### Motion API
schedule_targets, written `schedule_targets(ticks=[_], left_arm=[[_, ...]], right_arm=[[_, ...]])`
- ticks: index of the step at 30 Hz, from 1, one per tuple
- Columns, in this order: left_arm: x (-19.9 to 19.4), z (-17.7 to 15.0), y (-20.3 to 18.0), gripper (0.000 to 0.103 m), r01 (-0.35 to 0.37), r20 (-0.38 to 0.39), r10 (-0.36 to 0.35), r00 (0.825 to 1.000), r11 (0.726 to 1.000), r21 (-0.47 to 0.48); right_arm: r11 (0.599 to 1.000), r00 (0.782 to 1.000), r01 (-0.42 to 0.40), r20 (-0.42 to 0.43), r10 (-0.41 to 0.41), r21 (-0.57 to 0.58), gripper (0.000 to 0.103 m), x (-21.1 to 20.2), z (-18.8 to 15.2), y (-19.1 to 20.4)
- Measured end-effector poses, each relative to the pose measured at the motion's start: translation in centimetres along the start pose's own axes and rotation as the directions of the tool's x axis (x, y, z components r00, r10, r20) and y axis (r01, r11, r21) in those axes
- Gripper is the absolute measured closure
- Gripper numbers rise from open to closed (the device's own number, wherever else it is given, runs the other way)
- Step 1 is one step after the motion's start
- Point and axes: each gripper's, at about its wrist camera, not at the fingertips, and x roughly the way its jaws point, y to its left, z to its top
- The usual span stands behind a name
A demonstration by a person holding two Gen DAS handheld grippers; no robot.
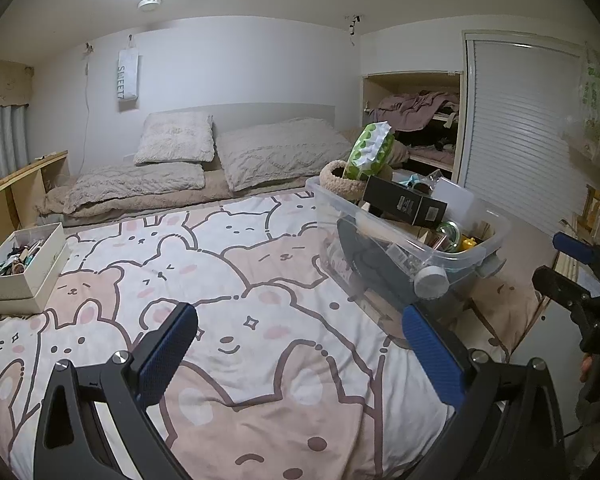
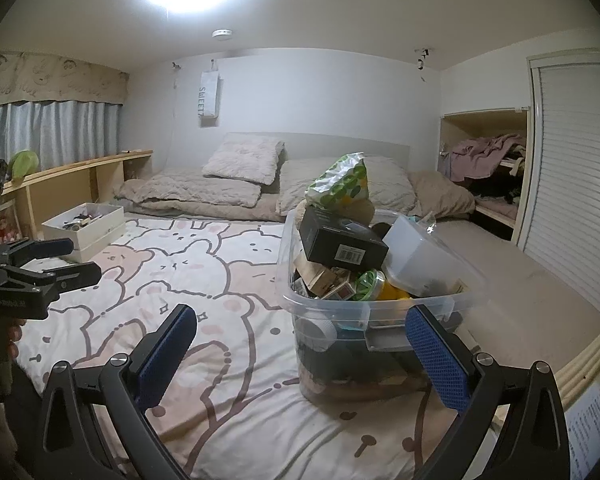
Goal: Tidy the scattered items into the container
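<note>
Clear plastic bin point(image 2: 380, 308), rectangular, heaped full: matte black carton point(image 2: 342, 240) lying tilted, long axis left-right; glossy green-dotted packet point(image 2: 342, 182) upright on top. Stands right of centre on a soft bear-print bedspread point(image 1: 204, 280); fuzzy pillows point(image 1: 176, 138) far. Left gripper point(image 1: 300, 344) and right gripper point(image 2: 302, 346): jaws spread, empty.

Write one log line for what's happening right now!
left gripper: open, empty | right gripper: open, empty | clear plastic bin: heaped full, on bedspread | black box: on top
</note>
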Motion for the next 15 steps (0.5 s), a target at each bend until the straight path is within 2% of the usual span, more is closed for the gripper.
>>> schedule_targets(ticks=[15], left_arm=[[0.23,-0.06,0.34,0.000,-0.002,-0.007,0.002,1.000,1.000,-0.010]], right_arm=[[1.000,1.000,-0.004,-0.007,0.004,-0.004,0.000,0.26,-0.13,0.21]])
